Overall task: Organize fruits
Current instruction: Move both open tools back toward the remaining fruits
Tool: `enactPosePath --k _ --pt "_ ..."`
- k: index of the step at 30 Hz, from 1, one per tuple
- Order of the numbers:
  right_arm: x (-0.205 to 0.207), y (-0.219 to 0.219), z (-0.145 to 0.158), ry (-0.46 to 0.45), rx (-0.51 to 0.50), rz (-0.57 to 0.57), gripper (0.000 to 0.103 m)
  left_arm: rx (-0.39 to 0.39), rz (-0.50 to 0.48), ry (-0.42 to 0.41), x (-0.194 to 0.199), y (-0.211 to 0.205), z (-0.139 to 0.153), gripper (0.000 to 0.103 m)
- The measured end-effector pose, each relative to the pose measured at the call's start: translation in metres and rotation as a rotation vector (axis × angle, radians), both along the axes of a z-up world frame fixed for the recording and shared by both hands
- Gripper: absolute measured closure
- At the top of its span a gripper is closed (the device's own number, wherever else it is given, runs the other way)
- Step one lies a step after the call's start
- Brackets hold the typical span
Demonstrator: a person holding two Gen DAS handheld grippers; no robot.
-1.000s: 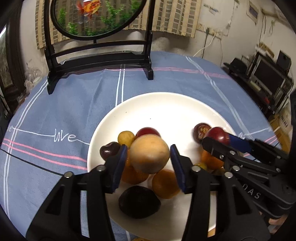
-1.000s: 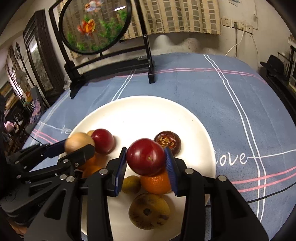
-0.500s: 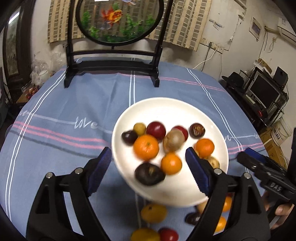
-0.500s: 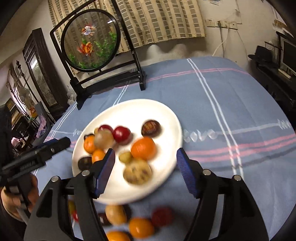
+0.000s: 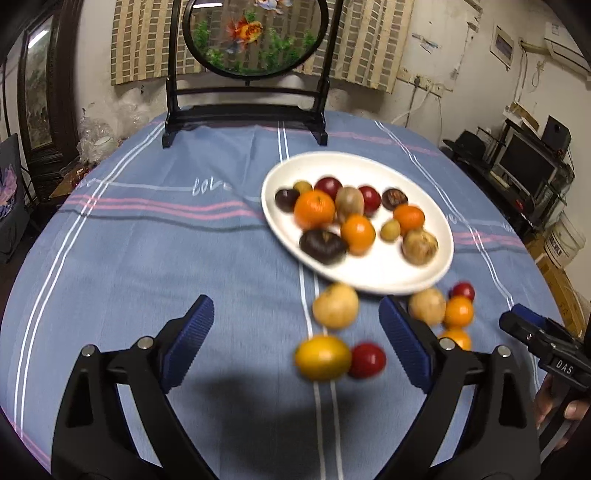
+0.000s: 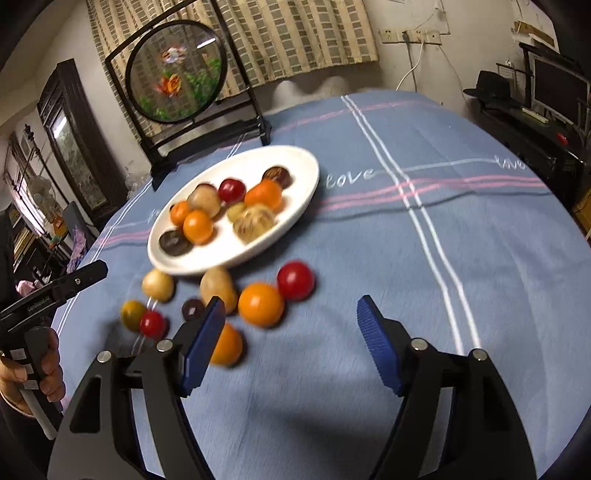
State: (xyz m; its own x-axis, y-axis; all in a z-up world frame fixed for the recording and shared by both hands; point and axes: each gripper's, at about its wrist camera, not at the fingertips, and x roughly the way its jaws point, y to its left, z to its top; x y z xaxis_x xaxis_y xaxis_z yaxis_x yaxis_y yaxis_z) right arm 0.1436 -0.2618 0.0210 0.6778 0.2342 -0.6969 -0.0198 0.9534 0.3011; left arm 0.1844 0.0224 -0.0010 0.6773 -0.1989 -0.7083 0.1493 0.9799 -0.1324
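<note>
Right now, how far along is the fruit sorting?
Done: about eleven fruits sit on the white plate.

In hand: nothing. Left gripper and right gripper are both empty, their jaws having just opened.

Left: seven or so loose fruits on the blue tablecloth near the plate, including a yellow fruit, an orange and a red fruit.

A blue cloth with white and pink stripes and the word "love" covers the round worktop. At its far edge stands a round goldfish screen in a black frame, on a black stand. Behind it hangs a checked curtain. On the wall, a socket with a white cable. To the right, a monitor on a dark shelf, and a black hat.
</note>
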Motion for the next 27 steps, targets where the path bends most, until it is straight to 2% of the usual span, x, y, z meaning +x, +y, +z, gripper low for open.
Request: enactPosePath --k 12,15,27 --pt "-0.020 0.014 -0.022 0.044 0.024 0.037 0.029 0.031 -0.063 0.031 -0.031 -0.008 -0.025 0.010" --pt "-0.021 0.012 -0.026 0.056 0.048 0.030 0.029 0.037 -0.074 0.030 -0.034 -0.007 -0.030 0.010" --pt "-0.025 0.016 -0.024 0.026 0.042 0.057 0.029 0.059 -0.111 0.072 -0.030 -0.010 -0.044 0.010"
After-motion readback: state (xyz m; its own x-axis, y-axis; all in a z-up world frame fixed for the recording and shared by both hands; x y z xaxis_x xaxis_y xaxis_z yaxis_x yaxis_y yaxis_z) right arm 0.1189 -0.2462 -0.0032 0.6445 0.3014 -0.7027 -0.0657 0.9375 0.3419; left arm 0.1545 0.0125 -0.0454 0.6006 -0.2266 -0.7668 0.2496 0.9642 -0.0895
